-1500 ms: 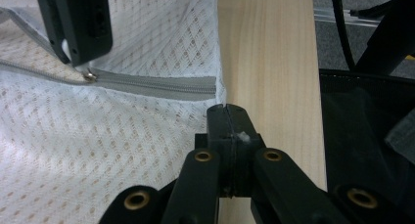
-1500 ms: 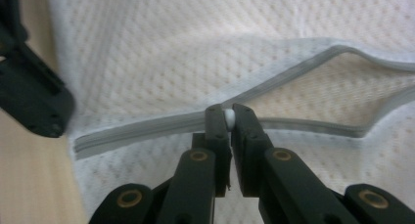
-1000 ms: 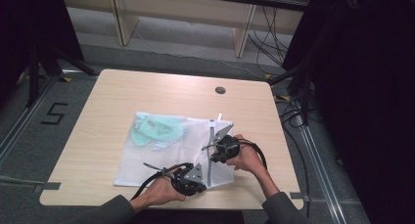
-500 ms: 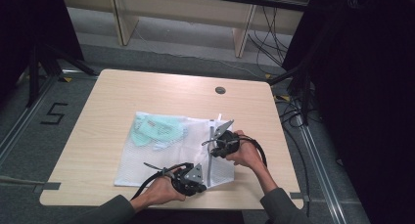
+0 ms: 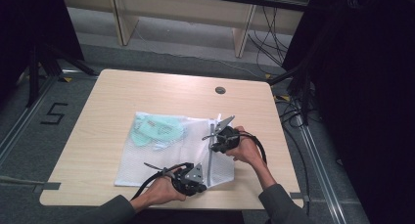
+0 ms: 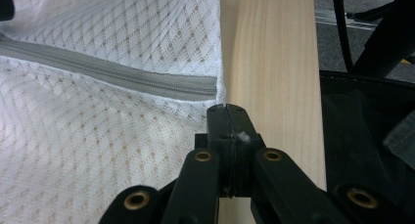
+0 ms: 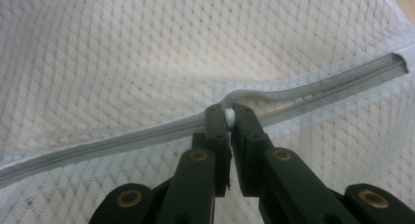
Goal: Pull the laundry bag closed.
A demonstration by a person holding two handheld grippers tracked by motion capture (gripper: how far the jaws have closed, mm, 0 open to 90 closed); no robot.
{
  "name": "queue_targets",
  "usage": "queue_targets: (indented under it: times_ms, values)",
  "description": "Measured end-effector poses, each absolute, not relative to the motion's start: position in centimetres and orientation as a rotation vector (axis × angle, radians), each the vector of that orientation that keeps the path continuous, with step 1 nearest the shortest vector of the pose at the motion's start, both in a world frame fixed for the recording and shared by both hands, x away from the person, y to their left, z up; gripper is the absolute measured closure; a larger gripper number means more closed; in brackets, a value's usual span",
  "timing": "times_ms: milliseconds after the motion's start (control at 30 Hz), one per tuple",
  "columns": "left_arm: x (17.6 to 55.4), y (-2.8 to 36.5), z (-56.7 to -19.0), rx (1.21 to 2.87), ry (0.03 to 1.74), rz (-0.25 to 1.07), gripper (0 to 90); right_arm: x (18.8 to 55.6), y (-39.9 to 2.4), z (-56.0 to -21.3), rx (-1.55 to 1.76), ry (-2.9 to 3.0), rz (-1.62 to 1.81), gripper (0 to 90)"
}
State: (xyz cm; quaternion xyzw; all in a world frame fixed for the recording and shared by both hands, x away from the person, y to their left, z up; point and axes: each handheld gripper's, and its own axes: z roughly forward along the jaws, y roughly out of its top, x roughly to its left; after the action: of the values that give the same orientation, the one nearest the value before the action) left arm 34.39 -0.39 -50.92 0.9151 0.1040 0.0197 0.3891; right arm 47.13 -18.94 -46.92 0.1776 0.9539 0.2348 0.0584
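Note:
A white mesh bag [image 5: 161, 158] lies flat on the wooden table [image 5: 122, 92], with a teal garment [image 5: 156, 128] inside it at the far left. A grey zipper [image 5: 210, 163] runs along the bag's right side. My left gripper [image 5: 205, 184] sits at the near end of the zipper, shut on the bag's edge [image 6: 221, 94] just past the zipper's end [image 6: 195, 87]. My right gripper [image 5: 213, 145] is farther along the zipper [image 7: 122, 138], shut on the small white pull [image 7: 228, 117]. The zipper tape humps up at that spot.
A round cable hole [image 5: 220, 90] sits near the table's far edge. The table's right edge [image 6: 274, 62] runs close beside the bag. Black cables [image 5: 293, 111] lie on the floor to the right, and a taped "5" [image 5: 54, 114] marks the floor on the left.
My right gripper has edged slightly toward the far side along the zipper. The left gripper has stayed put.

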Motion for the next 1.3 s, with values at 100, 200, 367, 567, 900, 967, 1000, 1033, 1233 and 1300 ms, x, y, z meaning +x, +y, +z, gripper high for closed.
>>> queue_targets:
  times_ms: [100, 200, 367, 567, 900, 967, 1000, 1033, 1233, 1300]
  values:
    - [34.4, -0.4, -51.0, 2.325, 0.265, 0.041, 90.0, 47.6, -19.1, -47.0, 0.527, 2.874, 0.716, 86.7]
    - [34.3, -0.5, -51.0, 2.329, 0.26, 0.039, 90.0, 48.0, -19.4, -46.9, 0.569, 2.854, 0.701, 86.7]
    - [34.2, -0.6, -51.0, 2.323, 0.264, 0.033, 90.0, 48.8, -19.8, -47.3, 0.573, 2.84, 0.7, 86.7]
    - [34.2, -0.6, -51.0, 2.323, 0.264, 0.028, 90.0, 49.2, -19.6, -47.2, 0.619, 2.827, 0.682, 86.7]
    - [34.1, -0.6, -51.0, 2.322, 0.267, 0.023, 90.0, 50.3, -19.9, -47.2, 0.652, 2.82, 0.694, 86.7]
    - [34.1, -0.6, -51.0, 2.322, 0.266, 0.021, 89.9, 50.6, -19.9, -47.3, 0.624, 2.811, 0.702, 86.7]
    - [34.1, -0.6, -51.0, 2.323, 0.266, 0.023, 90.0, 50.6, -19.8, -47.2, 0.639, 2.809, 0.697, 86.7]
    - [34.1, -0.6, -51.0, 2.323, 0.266, 0.023, 90.0, 50.8, -19.8, -47.2, 0.614, 2.803, 0.703, 86.6]
    - [34.0, -0.6, -51.0, 2.324, 0.265, 0.019, 90.0, 51.4, -19.7, -47.1, 0.644, 2.788, 0.696, 86.7]
    - [34.1, -0.6, -51.0, 2.322, 0.254, 0.026, 90.0, 51.8, -19.7, -47.2, 0.615, 2.789, 0.695, 86.7]
